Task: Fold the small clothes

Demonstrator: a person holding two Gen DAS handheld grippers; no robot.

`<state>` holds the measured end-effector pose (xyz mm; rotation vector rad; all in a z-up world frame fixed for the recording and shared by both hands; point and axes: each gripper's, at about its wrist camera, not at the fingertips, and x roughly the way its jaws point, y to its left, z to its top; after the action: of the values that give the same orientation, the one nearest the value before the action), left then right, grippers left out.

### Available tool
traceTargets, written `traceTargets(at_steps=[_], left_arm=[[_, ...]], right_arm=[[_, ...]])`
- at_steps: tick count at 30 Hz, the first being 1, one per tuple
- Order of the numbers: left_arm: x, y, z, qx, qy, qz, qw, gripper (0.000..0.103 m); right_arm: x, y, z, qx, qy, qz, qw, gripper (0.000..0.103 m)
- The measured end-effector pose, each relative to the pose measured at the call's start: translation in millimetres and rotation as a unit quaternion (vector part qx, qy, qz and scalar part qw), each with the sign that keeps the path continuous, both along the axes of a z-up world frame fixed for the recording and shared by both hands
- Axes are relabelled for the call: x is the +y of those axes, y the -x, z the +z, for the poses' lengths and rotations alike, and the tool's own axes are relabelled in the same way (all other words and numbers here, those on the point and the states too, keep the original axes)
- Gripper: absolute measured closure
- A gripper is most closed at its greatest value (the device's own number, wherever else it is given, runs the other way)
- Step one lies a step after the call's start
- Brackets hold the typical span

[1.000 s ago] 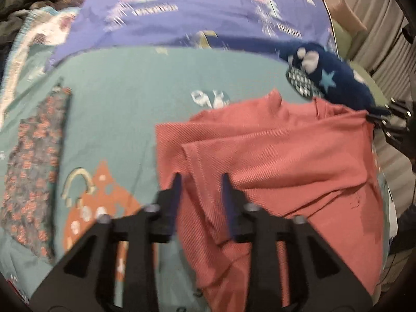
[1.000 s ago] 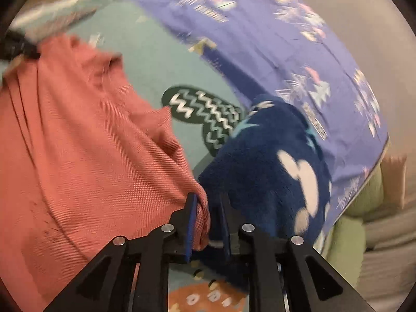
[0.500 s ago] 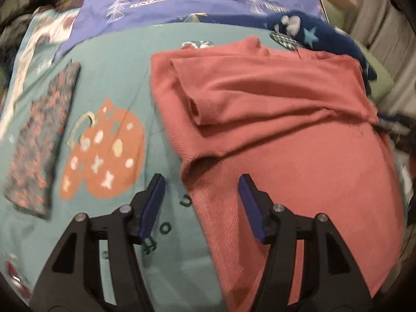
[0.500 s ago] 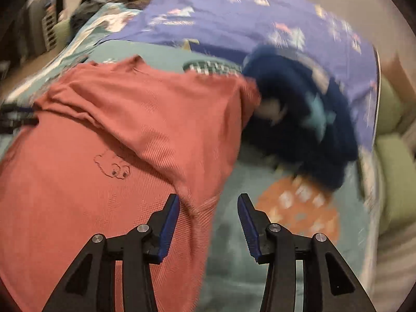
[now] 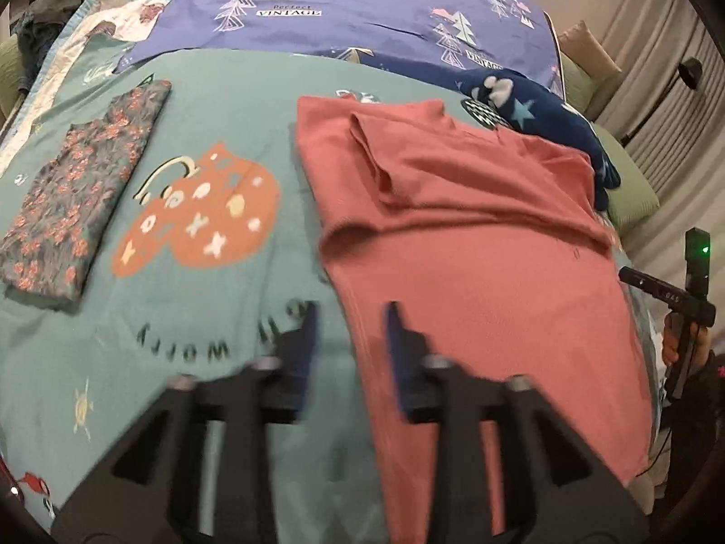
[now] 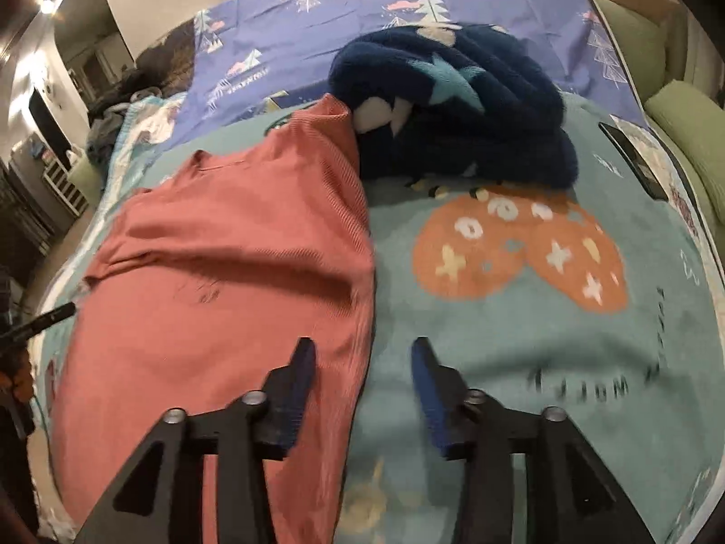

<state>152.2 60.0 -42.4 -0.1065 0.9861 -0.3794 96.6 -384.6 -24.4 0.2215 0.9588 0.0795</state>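
A coral-red ribbed shirt (image 5: 476,245) lies flat on the teal blanket (image 5: 204,326), its sleeves folded in across the chest. My left gripper (image 5: 351,317) hovers low over the shirt's left edge. Its jaws are closing; that edge runs under the gap, and the pads do not press on it. In the right wrist view the same shirt (image 6: 235,245) fills the left half. My right gripper (image 6: 362,349) stands open over the shirt's right edge, one finger above the cloth and one above the blanket (image 6: 521,340).
A folded floral garment (image 5: 77,199) lies at the far left. A navy fleece with stars (image 6: 457,109) is bunched beyond the shirt's right shoulder. A purple tree-print sheet (image 5: 362,4) covers the far end. A dark phone (image 6: 634,158) sits near the right edge.
Both grippers let go of the sleeves and drew back toward the shirt's lower half. The sleeves now lie folded over the chest. The right gripper rolled upright and opened.
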Motion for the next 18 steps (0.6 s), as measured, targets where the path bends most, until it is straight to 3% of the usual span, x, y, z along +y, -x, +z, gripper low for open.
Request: traceTargets(at_steps=[4,13,18], left_arm=[[-2.8,30.3,-5.2,0.027,0.025,-0.014,0.9992,0.052],[-8.6,95.3,-11.2,0.041,0.020,-0.048,0.9978,0.052],[2.8,124.9,-14.3,0.047,0.038,-0.048,0.9970,0.052]], right_arm=[[-6.1,34.0,-2.9,0.004,-0.032,-0.007,0.999,0.056],[10.7,114.5,-11.4,0.000,-0.062,0.022,0.998,0.056],[13.0,152.4,-16.2,-0.004,-0.097,0.025,0.995,0.056]])
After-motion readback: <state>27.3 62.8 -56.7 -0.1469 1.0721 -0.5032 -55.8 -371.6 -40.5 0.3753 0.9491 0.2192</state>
